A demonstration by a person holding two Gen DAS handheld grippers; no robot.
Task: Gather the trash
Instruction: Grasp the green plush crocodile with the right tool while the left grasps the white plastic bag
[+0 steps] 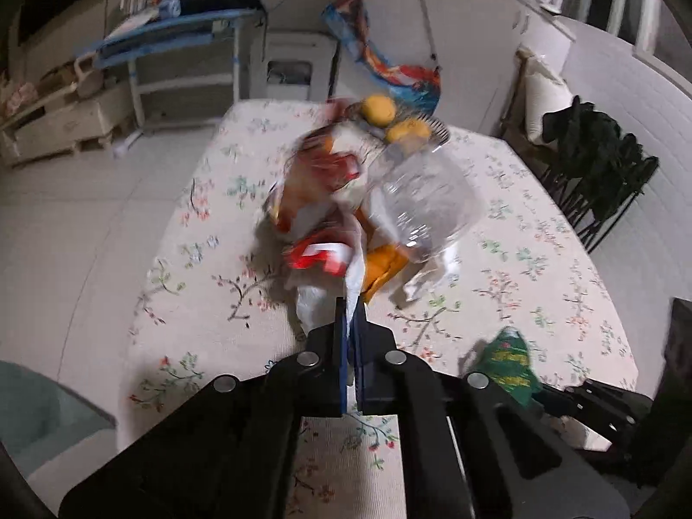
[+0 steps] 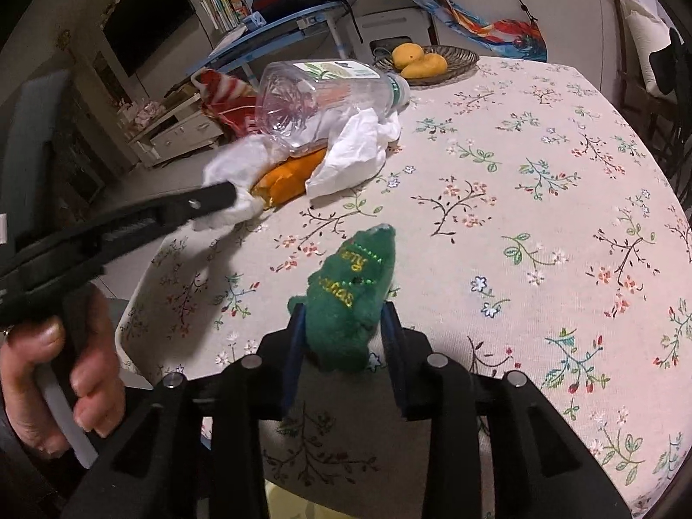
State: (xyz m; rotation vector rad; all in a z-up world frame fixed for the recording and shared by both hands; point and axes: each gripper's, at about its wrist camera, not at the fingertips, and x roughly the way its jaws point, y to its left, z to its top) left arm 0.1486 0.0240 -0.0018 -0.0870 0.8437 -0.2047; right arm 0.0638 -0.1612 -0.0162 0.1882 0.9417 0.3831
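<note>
I was in a lived-in home. Under my tool lay a table [image 2: 540, 164] with a flowered cloth; at its far end stood a fruit basket [image 2: 454, 60], beyond it a shelf [image 2: 277, 21] with books and folded clothes, and a dark television [image 2: 147, 30] far left.

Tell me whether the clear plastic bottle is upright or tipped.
Tipped: the clear plastic bottle lies on its side across the white tissue.
</note>
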